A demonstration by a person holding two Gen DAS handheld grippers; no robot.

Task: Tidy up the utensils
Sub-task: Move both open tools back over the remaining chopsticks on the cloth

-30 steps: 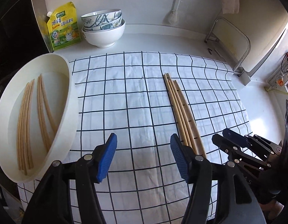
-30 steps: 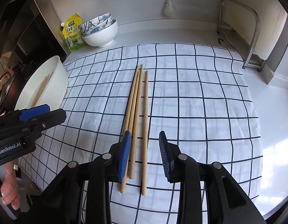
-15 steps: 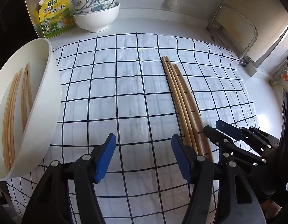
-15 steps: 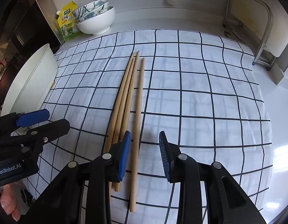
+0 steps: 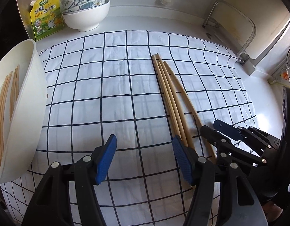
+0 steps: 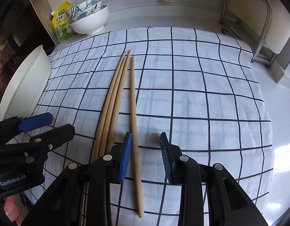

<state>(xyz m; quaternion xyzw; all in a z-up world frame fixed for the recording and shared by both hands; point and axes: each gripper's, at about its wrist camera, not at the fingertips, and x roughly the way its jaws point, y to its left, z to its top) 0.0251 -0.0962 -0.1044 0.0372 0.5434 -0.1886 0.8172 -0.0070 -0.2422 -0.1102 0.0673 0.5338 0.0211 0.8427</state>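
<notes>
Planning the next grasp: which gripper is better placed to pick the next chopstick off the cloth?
Right. The right gripper is open and already straddles the lone chopstick. The left gripper is open over bare checked cloth, chopsticks outside its right finger.

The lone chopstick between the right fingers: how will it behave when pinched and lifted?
The lone chopstick looks thin, round and smooth, so it may roll on the checked cloth. It is probably stiff and light. The right gripper straddles one end, so it may tilt.

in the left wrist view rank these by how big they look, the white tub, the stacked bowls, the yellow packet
1. white tub, though it sits nearest the camera, so this is apparent size only.
2. stacked bowls.
3. yellow packet, only a little smaller than the bowls.
</notes>
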